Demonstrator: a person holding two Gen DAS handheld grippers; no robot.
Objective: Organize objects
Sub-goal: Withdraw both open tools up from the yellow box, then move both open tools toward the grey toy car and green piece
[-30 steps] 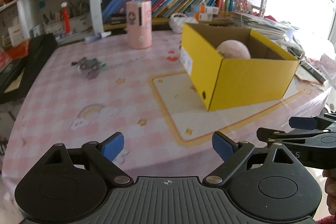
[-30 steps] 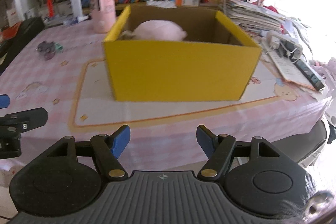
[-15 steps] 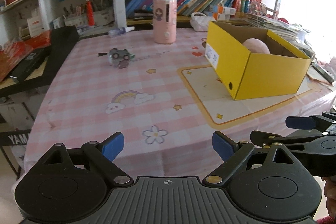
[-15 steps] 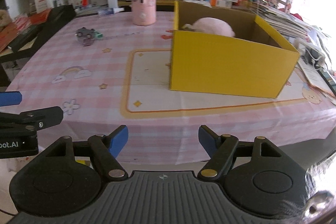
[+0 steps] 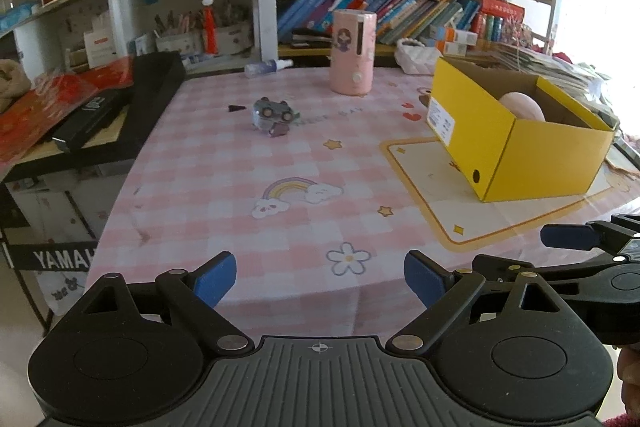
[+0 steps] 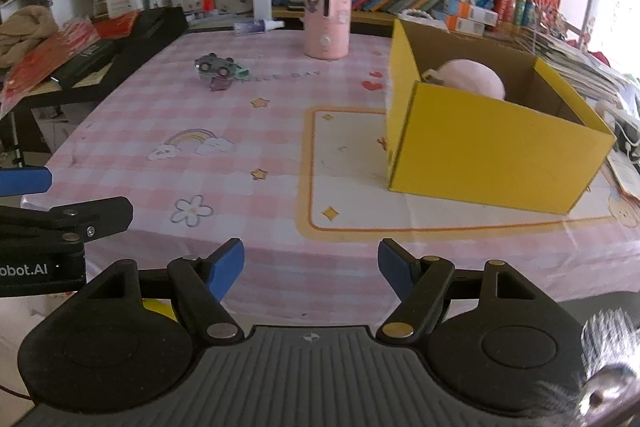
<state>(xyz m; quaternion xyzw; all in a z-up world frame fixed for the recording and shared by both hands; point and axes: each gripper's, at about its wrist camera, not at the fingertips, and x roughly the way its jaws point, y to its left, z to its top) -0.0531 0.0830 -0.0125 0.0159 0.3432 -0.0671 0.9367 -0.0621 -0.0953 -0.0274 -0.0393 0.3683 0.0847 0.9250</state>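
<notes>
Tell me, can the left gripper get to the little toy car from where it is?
Probably yes. The left gripper is open and empty near the table's edge, and only bare tablecloth lies between it and the toy car. The yellow box sits off to the right, clear of that path.

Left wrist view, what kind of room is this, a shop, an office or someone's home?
Probably a home study or child's room: crowded shelves of colourful leaning books, a table under a pink checked tablecloth printed with rainbows and flowers, and a small grey toy car lying on it.
</notes>
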